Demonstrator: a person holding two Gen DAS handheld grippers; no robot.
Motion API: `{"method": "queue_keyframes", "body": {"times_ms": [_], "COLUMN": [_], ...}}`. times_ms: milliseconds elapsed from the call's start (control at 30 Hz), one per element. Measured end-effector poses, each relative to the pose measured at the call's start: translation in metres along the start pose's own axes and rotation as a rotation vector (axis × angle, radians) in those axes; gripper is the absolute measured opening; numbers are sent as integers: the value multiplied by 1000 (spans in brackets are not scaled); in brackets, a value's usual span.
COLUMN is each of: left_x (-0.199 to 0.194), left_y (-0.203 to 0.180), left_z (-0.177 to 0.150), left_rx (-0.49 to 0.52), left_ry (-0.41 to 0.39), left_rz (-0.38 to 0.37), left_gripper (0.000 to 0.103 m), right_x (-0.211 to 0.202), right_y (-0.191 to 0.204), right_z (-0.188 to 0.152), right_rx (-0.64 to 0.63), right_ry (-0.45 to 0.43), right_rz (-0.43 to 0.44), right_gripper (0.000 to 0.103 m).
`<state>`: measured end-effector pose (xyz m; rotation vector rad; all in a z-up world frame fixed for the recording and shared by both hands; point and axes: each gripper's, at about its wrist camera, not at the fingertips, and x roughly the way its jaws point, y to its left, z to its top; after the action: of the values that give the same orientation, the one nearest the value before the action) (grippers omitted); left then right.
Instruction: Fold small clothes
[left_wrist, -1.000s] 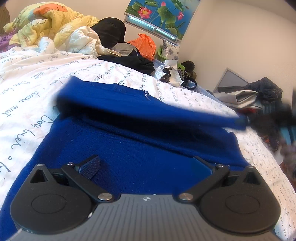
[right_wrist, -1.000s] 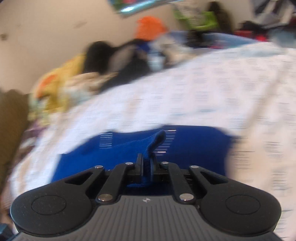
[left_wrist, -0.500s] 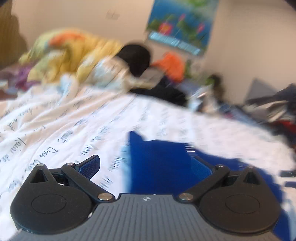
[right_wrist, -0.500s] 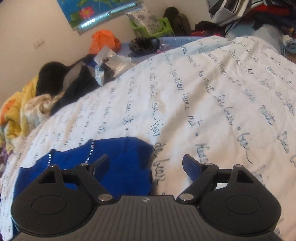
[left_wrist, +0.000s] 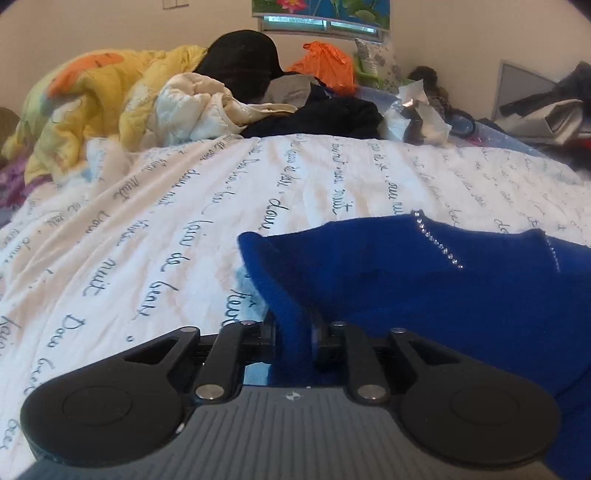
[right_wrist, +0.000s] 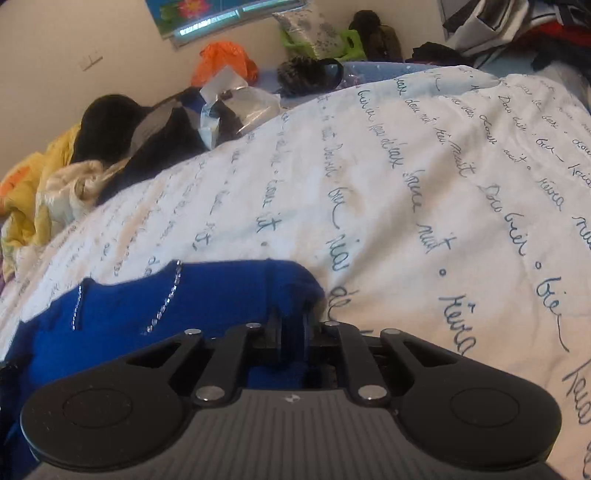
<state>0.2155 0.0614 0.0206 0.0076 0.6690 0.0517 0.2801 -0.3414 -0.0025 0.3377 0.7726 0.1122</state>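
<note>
The left gripper has just closed its jaws on the near left corner of the blue garment, which lies on the white bedspread and runs out of frame to the right. The right gripper has just closed too, pinching the garment's right corner; both grippers' bodies hide the near edge of the cloth.

The script-printed bedspread bears a blue garment and heaped bedding.
</note>
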Motion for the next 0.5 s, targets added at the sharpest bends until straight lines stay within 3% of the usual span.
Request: {"method": "queue_keyframes", "body": {"times_ms": [33, 67, 100, 133, 167, 267, 333, 367, 400, 433, 500], "left_x": [-10, -23, -37, -53, -68, -88, -80, -81, -80, -78, -76], "left_y": [4, 9, 14, 19, 24, 28, 20, 16, 16, 19, 28], "left_z": [-2, -5, -11, -18, -27, -57, -74, -80, -81, -80, -80], "left_rx": [-11, -22, -22, -18, -20, -12, 25, 59, 67, 58, 47], "left_ry": [-12, -30, -51, -73, -85, -12, 38, 3, -14, -12, 0], "left_rz": [-13, -18, -25, -39, -54, -123, -113, -82, -82, -54, -52], "left_gripper": [36, 45, 67, 77, 78, 73, 50, 46, 26, 11, 12], "right_x": [-6, -16, -30, -48, -63, -91, -89, -83, -78, -79, -81], "right_y": [2, 2, 1, -1, -2, 5, 18, 26, 31, 33, 15], "right_z": [0, -1, -4, -11, -19, -50, -71, -79, -87, -91, -86], "right_rx": [12, 26, 38, 46, 42, -36, -118, -170, -221, -258, -189], "right_ry": [9, 12, 0, -23, -37, 6, 44, 70, 77, 46, 35], "right_rz": [4, 23, 54, 84, 108, 144, 117, 79, 39, 25, 14], "right_gripper": [16, 29, 45, 55, 69, 69, 55, 15, 4, 4, 4]}}
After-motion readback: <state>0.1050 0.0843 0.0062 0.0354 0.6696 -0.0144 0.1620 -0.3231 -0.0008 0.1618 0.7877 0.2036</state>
